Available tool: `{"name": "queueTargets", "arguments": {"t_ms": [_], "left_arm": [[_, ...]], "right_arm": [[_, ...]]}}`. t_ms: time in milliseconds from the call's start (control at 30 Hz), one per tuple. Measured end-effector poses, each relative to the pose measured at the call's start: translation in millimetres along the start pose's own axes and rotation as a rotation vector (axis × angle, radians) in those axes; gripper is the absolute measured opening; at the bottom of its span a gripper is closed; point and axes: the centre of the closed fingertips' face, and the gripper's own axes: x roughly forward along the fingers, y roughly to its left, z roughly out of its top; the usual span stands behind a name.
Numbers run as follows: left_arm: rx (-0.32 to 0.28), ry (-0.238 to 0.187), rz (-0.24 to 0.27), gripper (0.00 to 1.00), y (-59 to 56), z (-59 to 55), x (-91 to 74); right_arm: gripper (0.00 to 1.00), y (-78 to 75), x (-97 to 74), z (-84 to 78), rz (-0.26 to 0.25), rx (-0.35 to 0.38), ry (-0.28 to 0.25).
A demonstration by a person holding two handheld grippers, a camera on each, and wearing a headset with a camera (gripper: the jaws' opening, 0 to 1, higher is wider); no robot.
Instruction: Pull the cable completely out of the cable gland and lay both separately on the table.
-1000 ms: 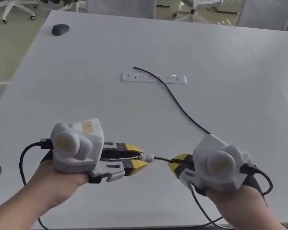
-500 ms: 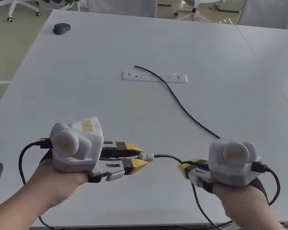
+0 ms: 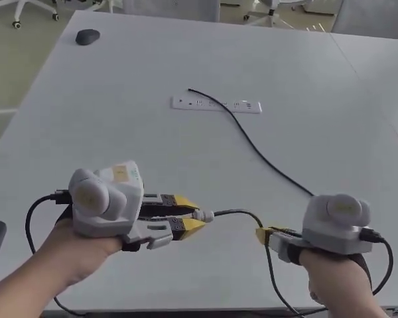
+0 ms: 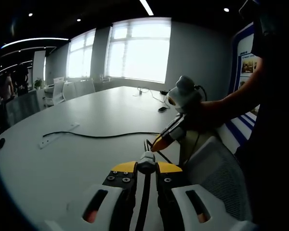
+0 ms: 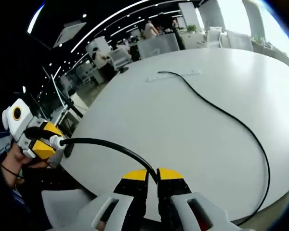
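Note:
A small white cable gland (image 3: 202, 215) sits between the yellow-tipped jaws of my left gripper (image 3: 190, 216), which is shut on it; the gland (image 4: 146, 159) shows at the jaw tips in the left gripper view. A black cable (image 3: 233, 212) leaves the gland and arcs right to my right gripper (image 3: 261, 234), which is shut on it. In the right gripper view the cable (image 5: 111, 143) runs from the closed jaws (image 5: 152, 174) back to the gland (image 5: 65, 144). The rest of the cable (image 3: 255, 150) trails across the table toward the far side.
A white power strip (image 3: 215, 105) lies at mid-table under the cable's far end. A dark mouse (image 3: 87, 37) rests at the far left corner. The white table (image 3: 139, 139) has open surface around the grippers. Office chairs stand beyond the table.
My right gripper has moved right and toward the near edge, away from the left one, and a longer stretch of cable now shows between them. The left gripper has stayed put.

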Motion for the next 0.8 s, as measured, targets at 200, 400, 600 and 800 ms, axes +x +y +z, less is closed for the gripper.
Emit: {"name": "queueTargets", "arguments": {"t_ms": [200, 400, 600, 800], "left_arm": [[0.007, -0.001, -0.005, 0.15, -1.9, 0.1, 1.6], [0.009, -0.002, 0.001, 0.15, -1.1, 0.1, 0.7], [-0.002, -0.019, 0.003, 0.15, -0.5, 4.3, 0.1], [-0.005, -0.024, 0.006, 0.15, 1.0, 7.6, 0.9]], "right_arm": [[0.01, 0.3, 1.2, -0.9, 0.002, 0.045, -0.003], [0.02, 3.3, -0.2, -1.0, 0.019, -0.053, -0.008], [0.02, 3.0, -1.8, -0.4, 0.019, -0.13, -0.015], [0.02, 4.8, -2.8, -0.1, 0.022, -0.19, -0.011]]}}
